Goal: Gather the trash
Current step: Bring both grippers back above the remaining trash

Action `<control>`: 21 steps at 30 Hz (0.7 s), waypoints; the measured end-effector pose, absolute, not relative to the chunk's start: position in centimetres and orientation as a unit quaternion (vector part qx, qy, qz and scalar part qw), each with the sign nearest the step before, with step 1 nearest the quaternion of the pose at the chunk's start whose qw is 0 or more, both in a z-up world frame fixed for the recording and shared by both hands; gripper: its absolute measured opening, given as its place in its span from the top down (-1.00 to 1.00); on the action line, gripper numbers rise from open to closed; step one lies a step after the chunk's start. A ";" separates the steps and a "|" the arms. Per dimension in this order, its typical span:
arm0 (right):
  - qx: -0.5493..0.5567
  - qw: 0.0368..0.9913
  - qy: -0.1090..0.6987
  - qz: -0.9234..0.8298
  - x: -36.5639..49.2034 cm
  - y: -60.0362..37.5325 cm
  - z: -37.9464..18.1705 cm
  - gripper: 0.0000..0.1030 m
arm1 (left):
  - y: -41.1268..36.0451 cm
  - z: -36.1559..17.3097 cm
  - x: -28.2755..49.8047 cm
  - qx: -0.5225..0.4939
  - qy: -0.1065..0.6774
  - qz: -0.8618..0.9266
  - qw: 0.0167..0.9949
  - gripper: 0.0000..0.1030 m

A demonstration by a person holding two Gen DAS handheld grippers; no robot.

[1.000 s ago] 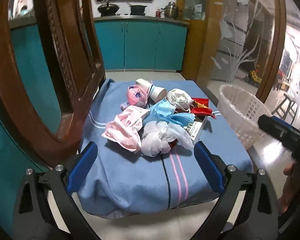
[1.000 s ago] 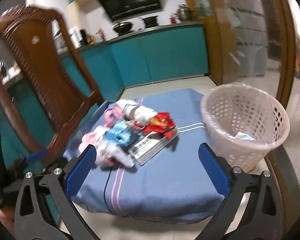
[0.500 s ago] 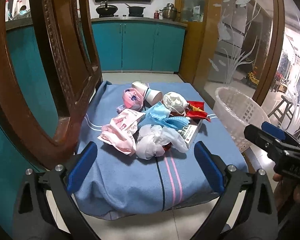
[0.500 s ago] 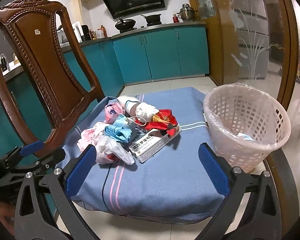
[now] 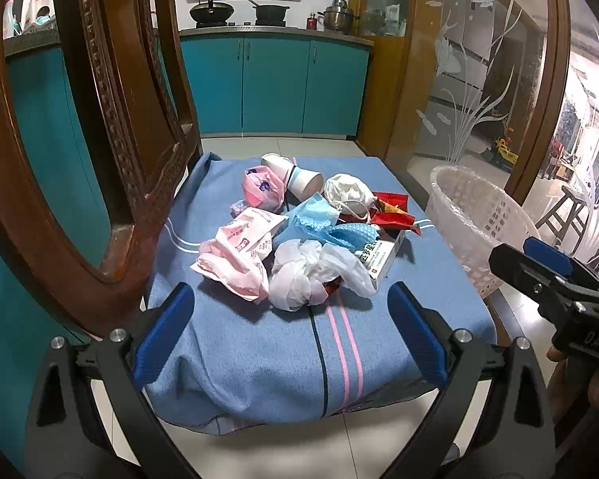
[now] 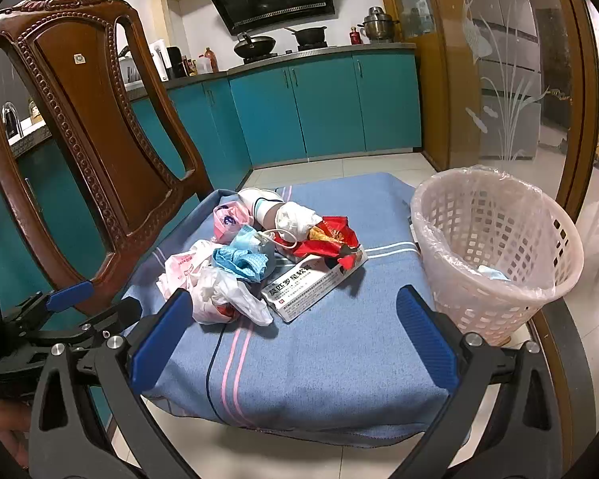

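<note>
A heap of trash lies on the blue cloth (image 5: 259,343) that covers a chair seat. It holds a white plastic bag (image 5: 307,275), a pink bag (image 5: 235,251), blue masks (image 5: 319,219), a medicine box (image 6: 311,283), a red wrapper (image 6: 331,237) and a paper cup (image 5: 295,173). My left gripper (image 5: 289,311) hovers open just short of the white bag, with nothing in it. My right gripper (image 6: 293,311) is open and empty too, in front of the box. The lined white basket (image 6: 495,247) stands to the right.
A carved wooden chair back (image 6: 88,119) rises at the left of the seat. Something blue (image 6: 493,273) lies in the basket. Teal kitchen cabinets (image 5: 299,84) stand behind, and a glass door with a wooden frame (image 5: 479,80) is at the right. Tiled floor lies below.
Both grippers drew slightly back and steadied; the right view is no longer blurred. In the left view the right gripper shifted leftward. The trash has not moved.
</note>
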State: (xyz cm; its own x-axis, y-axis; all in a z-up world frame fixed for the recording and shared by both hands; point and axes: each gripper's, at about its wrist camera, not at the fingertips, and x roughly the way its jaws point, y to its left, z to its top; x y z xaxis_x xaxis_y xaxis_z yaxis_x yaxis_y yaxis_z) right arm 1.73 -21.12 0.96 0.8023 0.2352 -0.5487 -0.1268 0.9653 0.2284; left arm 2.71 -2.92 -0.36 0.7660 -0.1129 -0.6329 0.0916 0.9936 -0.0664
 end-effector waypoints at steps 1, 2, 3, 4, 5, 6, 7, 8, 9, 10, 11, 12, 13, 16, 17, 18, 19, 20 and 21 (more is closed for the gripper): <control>0.090 0.945 0.300 0.096 1.7 -21.1 1.0 -0.94 | -3.0 -0.4 2.8 -0.015 0.339 -0.055 0.939 -0.88; 0.090 0.945 0.299 0.096 1.7 -21.1 1.0 -0.94 | -3.0 -0.4 2.8 -0.015 0.340 -0.055 0.939 -0.88; 0.090 0.945 0.299 0.096 1.7 -21.1 1.0 -0.94 | -3.0 -0.5 2.8 -0.015 0.340 -0.055 0.939 -0.88; 0.089 0.945 0.299 0.096 1.7 -21.1 1.0 -0.94 | -3.0 -0.5 2.7 -0.014 0.340 -0.056 0.939 -0.88; 0.089 0.945 0.299 0.096 1.7 -21.1 1.0 -0.94 | -3.1 -0.5 2.7 -0.013 0.340 -0.056 0.939 -0.88; 0.089 0.945 0.299 0.096 1.7 -21.1 1.0 -0.94 | -3.1 -0.5 2.7 -0.012 0.341 -0.057 0.938 -0.89; 0.089 0.945 0.299 0.096 1.7 -21.1 1.0 -0.94 | -3.2 -0.6 2.7 -0.012 0.341 -0.057 0.938 -0.88; 0.090 0.945 0.299 0.096 1.7 -21.1 1.0 -0.94 | -3.2 -0.6 2.7 -0.011 0.341 -0.057 0.938 -0.88; 0.090 0.945 0.299 0.096 1.7 -21.1 1.0 -0.94 | -3.2 -0.6 2.7 -0.012 0.341 -0.057 0.938 -0.88; 0.089 0.945 0.299 0.096 1.7 -21.1 1.0 -0.94 | -3.2 -0.6 2.8 -0.012 0.341 -0.057 0.938 -0.88; 0.089 0.945 0.299 0.096 1.7 -21.1 1.0 -0.94 | -3.2 -0.6 2.7 -0.012 0.341 -0.057 0.938 -0.88; 0.089 0.945 0.299 0.096 1.7 -21.1 1.0 -0.94 | -3.2 -0.6 2.7 -0.012 0.341 -0.058 0.938 -0.88; 0.089 0.945 0.299 0.097 1.7 -21.1 1.0 -0.94 | -3.2 -0.6 2.8 -0.011 0.342 -0.058 0.938 -0.88; 0.088 0.945 0.299 0.097 1.7 -21.1 1.0 -0.94 | -3.4 -0.7 2.7 -0.008 0.343 -0.059 0.938 -0.89; 0.088 0.945 0.299 0.097 1.7 -21.1 1.0 -0.94 | -3.4 -0.7 2.7 -0.008 0.343 -0.059 0.937 -0.89; 0.088 0.945 0.299 0.097 1.7 -21.1 1.0 -0.94 | -3.5 -0.7 2.7 -0.007 0.343 -0.059 0.937 -0.89; 0.088 0.945 0.300 0.097 1.7 -21.1 0.9 -0.94 | -3.5 -0.7 2.7 -0.007 0.343 -0.059 0.937 -0.89; 0.088 0.945 0.300 0.097 1.7 -21.1 0.9 -0.94 | -3.5 -0.7 2.7 -0.007 0.344 -0.059 0.937 -0.89; 0.088 0.945 0.300 0.097 1.7 -21.1 0.9 -0.94 | -3.5 -0.7 2.7 -0.006 0.344 -0.059 0.937 -0.89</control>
